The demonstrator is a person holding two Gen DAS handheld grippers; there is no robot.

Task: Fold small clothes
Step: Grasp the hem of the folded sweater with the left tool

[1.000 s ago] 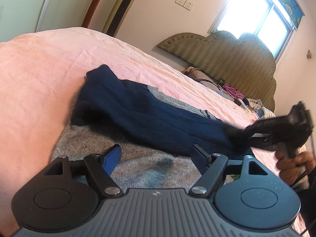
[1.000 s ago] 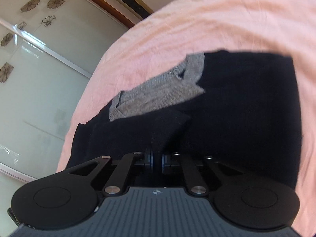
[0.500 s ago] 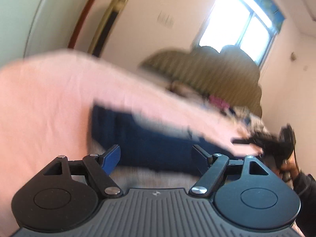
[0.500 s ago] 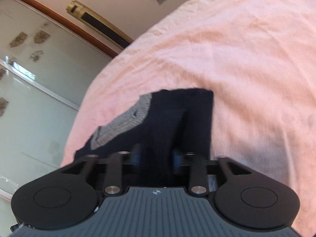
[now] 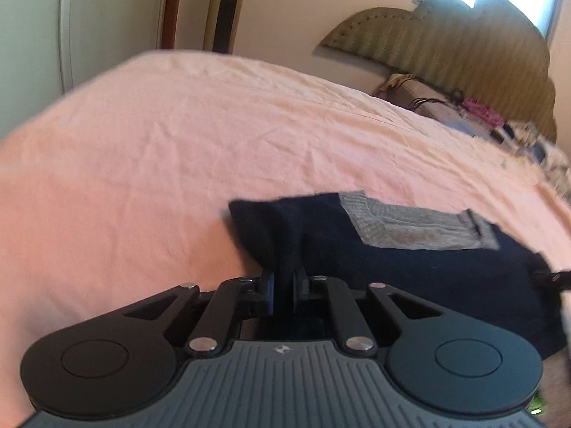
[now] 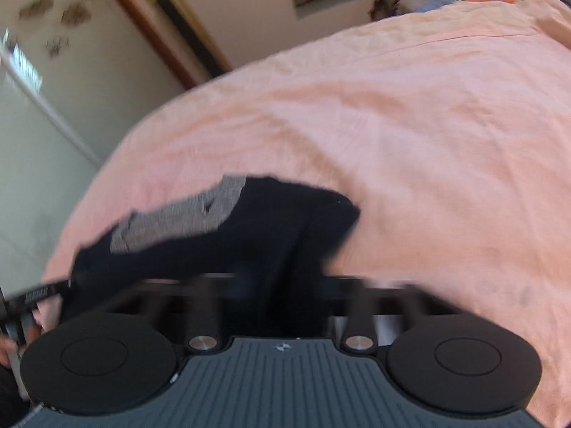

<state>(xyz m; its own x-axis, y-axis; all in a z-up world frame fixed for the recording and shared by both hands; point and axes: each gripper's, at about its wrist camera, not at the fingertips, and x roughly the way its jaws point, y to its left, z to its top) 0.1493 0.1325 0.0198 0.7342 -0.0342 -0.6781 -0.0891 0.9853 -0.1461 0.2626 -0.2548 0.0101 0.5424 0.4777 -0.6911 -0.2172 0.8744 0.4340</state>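
The dark blue sweater [image 5: 410, 267] with a grey patch [image 5: 414, 228] lies on the pink bed sheet [image 5: 178, 164], folded into a long strip. It starts right at the fingers of both grippers and spreads out in front of them.

The left gripper [image 5: 283, 285] has its jaws squeezed nearly together, and a ridge of the blue cloth is pinched between them. From these fingers the strip runs long-ways off to the right, toward the tip of the other gripper at the picture's edge.

The right gripper [image 6: 282, 296] is blurry. Its jaws are closing, with dark cloth bunched between them, but I cannot tell if the pads are pressing it yet. From here the strip runs off to the left.

So each gripper sits at 1 end of the strip. I think the next move is to bring the 2 ends together.

No brand, label or writing can be read. Each gripper body carries just 1 small white mark.
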